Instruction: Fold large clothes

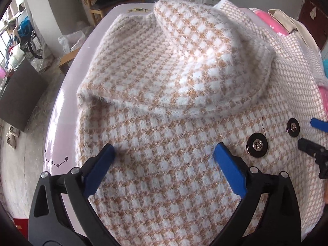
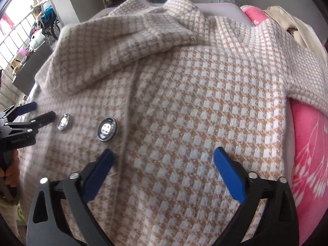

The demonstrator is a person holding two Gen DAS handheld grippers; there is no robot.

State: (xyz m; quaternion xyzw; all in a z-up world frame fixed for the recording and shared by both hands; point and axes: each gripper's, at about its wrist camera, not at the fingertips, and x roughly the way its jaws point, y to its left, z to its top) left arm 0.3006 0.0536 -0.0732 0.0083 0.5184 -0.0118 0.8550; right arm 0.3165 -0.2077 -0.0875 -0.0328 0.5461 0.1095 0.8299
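1. The left gripper [image 1: 164, 153] stands with its blue pads wide apart at the bottom of the left wrist view. Only the coat's fabric lies under the gap and nothing is pinched.
2. The right gripper [image 2: 164, 155] is likewise spread wide at the bottom of the right wrist view, empty, with its left pad just beside the front placket.
3. The coat [image 1: 164, 106], a fuzzy tan-and-white houndstooth knit, fills the centre of both views and lies on a pale lilac table [image 1: 61, 110].
4. 2 dark metal buttons [image 1: 257, 145] sit at the right of the left wrist view, between the 2 grippers.
5. 1 sleeve [image 1: 205, 61] already lies folded across the chest, in the upper centre.
6. The other sleeve [image 2: 303, 73] still reaches to the right edge over a pink blanket [image 2: 307, 164].
7. Judged from this, the fold is early: 1 sleeve is in, while the second sleeve and the body folds remain.
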